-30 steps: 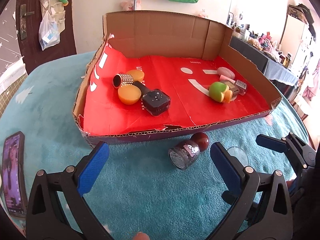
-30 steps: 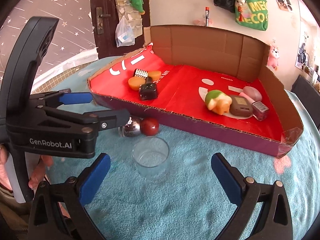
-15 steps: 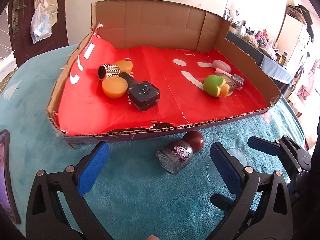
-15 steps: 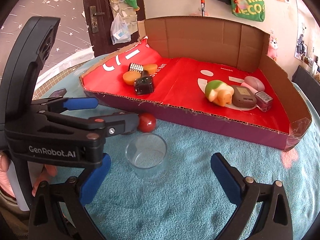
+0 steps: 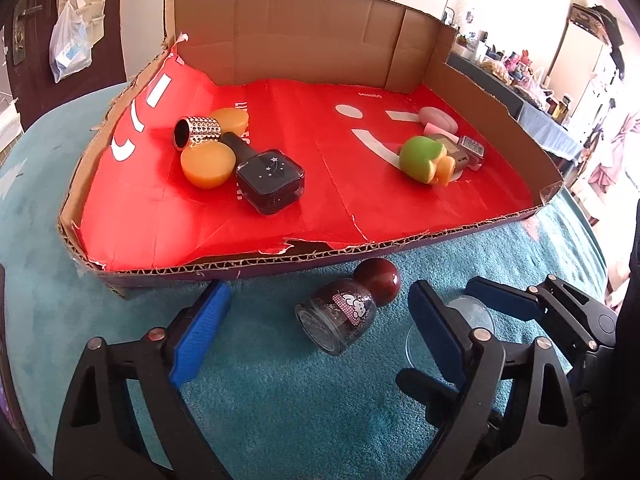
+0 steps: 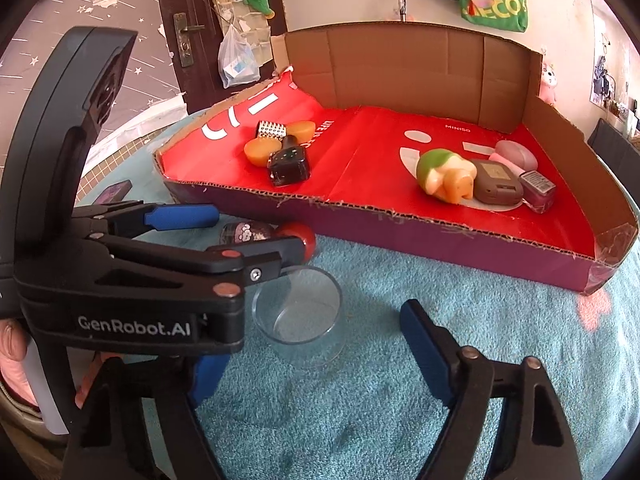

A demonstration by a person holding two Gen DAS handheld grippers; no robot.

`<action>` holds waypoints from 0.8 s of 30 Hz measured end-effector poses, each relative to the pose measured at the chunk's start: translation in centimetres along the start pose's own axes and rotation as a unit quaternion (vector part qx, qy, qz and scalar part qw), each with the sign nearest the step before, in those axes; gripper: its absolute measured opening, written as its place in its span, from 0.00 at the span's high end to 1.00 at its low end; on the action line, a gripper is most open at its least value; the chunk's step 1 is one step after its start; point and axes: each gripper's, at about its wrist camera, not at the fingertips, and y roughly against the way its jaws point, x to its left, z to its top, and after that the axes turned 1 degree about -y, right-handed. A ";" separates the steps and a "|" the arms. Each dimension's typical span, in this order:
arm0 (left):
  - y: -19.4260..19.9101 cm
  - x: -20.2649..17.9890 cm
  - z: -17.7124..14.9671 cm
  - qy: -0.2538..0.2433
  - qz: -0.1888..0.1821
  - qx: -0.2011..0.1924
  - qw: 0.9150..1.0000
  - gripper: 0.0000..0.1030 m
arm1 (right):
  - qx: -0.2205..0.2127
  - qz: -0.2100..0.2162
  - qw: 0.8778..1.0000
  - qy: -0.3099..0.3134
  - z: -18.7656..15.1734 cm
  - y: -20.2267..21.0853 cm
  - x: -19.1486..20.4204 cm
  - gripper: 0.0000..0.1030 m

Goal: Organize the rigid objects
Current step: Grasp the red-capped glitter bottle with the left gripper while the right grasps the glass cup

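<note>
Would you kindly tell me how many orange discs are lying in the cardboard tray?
2: one orange disc lies beside the dark square bottle; the other sits behind the studded cap. More could be hidden.

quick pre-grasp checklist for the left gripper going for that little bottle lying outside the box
1. Left gripper open: ok, jaws spread wide.
2. Glitter bottle between the jaws: ok, lying on its side, roughly centred.
3. Pads touching the bottle: not ok, gaps on both sides.
4. Glass cup clear of the closing path: cannot tell, it sits close beside the right-hand pad.
5. Right gripper free: ok, open, holding nothing.
6. Space in the cardboard tray: ok, bare red floor mid-tray.
</note>
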 end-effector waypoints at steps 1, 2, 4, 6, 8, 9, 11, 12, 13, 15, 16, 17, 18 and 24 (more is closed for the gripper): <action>0.0 0.0 0.0 0.000 -0.001 0.000 1.000 0.20 | -0.001 0.001 1.000 0.001 0.0 -0.1 0.0 0.26; 0.0 0.1 0.0 0.000 -0.003 0.001 1.000 0.26 | -0.001 0.000 1.000 0.002 0.0 -0.1 0.1 0.29; 0.0 -0.1 -0.1 -0.006 -0.013 0.002 1.000 0.32 | -0.002 -0.002 1.000 0.003 0.0 -0.1 0.1 0.34; 0.0 -0.4 -0.2 -0.016 -0.011 0.002 1.000 0.37 | -0.002 -0.007 1.000 0.008 0.0 -0.1 0.1 0.37; -0.1 -0.8 -0.3 -0.026 -0.004 0.004 1.000 0.41 | -0.003 -0.008 1.000 0.008 0.0 0.0 0.0 0.41; -0.2 -1.0 -0.3 -0.030 0.001 0.005 1.000 0.42 | -0.004 -0.009 1.000 0.009 0.0 0.1 -0.1 0.41; 0.0 -0.7 -0.4 -0.027 0.002 0.005 1.000 0.48 | -0.006 -0.019 1.000 0.013 0.0 0.3 -0.1 0.41; 0.1 -0.5 -0.5 -0.024 0.001 0.004 1.000 0.49 | -0.007 -0.024 1.000 0.014 0.0 0.4 -0.1 0.41; 0.2 -0.2 -0.5 -0.020 0.000 0.004 1.000 0.52 | -0.010 -0.033 0.999 0.014 0.0 0.6 -0.3 0.41; 0.3 0.2 -0.7 -0.013 0.002 0.004 1.000 0.57 | -0.012 -0.034 0.999 0.012 0.0 0.7 -0.4 0.42; 0.4 0.4 -0.8 -0.012 0.005 0.003 1.000 0.61 | -0.012 -0.034 0.999 0.009 0.1 0.7 -0.6 0.43; 0.3 0.4 -0.8 -0.012 0.007 0.002 1.000 0.63 | -0.011 -0.033 0.999 0.006 0.1 0.6 -0.7 0.46; 0.4 0.4 -0.9 -0.013 0.011 0.001 1.000 0.65 | -0.010 -0.031 0.999 0.004 0.1 0.6 -0.8 0.48; 0.8 0.0 -1.3 -0.019 0.020 -0.007 1.000 0.72 | -0.009 -0.026 1.000 0.005 0.1 0.6 -0.7 0.59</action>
